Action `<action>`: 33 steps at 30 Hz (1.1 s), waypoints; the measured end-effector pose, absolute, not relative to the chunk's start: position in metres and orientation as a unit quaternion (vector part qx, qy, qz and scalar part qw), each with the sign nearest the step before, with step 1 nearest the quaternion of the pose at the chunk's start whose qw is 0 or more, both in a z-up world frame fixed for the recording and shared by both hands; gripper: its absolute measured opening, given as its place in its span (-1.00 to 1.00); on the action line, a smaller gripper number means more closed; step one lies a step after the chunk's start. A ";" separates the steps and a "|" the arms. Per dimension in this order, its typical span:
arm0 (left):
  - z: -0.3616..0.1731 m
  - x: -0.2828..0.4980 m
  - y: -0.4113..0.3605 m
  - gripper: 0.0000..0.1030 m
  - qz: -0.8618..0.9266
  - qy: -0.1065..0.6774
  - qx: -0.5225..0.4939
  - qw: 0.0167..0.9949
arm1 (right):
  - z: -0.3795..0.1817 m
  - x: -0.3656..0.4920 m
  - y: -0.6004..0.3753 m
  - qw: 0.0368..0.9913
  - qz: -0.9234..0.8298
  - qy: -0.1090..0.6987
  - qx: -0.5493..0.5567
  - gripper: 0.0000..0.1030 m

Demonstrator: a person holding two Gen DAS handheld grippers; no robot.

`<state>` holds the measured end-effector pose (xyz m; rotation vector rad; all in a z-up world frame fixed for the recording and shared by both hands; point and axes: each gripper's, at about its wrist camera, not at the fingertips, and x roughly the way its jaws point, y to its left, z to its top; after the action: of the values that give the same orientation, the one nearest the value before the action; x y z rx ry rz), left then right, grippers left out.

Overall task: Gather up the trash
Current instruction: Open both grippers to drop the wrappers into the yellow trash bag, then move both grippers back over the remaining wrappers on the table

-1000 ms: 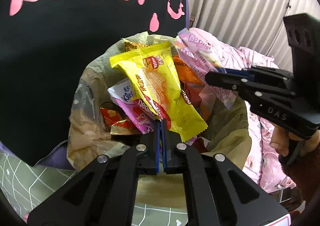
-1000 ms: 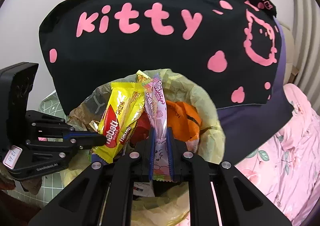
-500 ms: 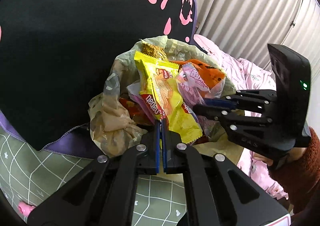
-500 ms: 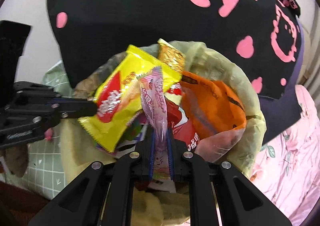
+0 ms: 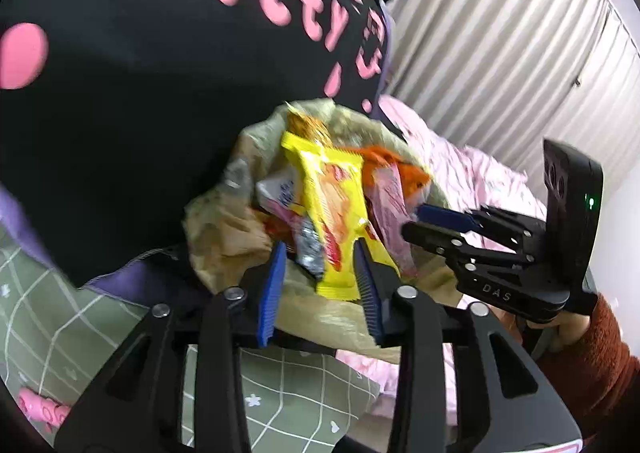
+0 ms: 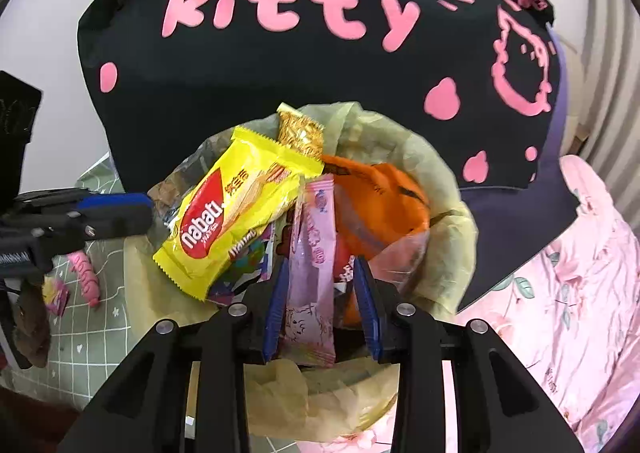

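A crinkly yellow wafer wrapper with a red oval logo lies slanted across the top of my pale translucent plastic trash bag, its lower end hanging toward the bag's left rim. Just beside it a long pink snack sachet stands nearly upright. Behind them sit an orange foil packet and a gold-striped wrapper, poking up at the far rim.

A black cushion lettered "kitty" in pink leans behind, with pale pleated curtains to its right, pink floral bedding below them, and a green grid-patterned sheet on the left.
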<state>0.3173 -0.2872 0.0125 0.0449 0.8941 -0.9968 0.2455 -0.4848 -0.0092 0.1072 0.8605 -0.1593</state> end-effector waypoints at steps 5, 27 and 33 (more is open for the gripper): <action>0.024 0.317 -0.248 -0.15 -0.422 0.385 -0.005 0.821 | 0.008 0.240 -0.472 0.923 -0.081 0.372 0.051 -0.22; -0.055 0.273 0.062 -0.14 -0.113 0.378 -0.044 0.918 | -0.020 0.322 -0.267 0.917 0.172 0.361 -0.004 -0.20; -0.064 0.244 0.141 -0.14 -0.034 0.391 -0.096 0.915 | -0.063 0.335 -0.184 0.858 0.297 0.419 -0.030 -0.21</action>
<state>0.2445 0.1415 -0.0644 -0.1969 0.8043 -0.0693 0.3355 -0.1842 -0.0632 -0.0624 0.8803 0.6233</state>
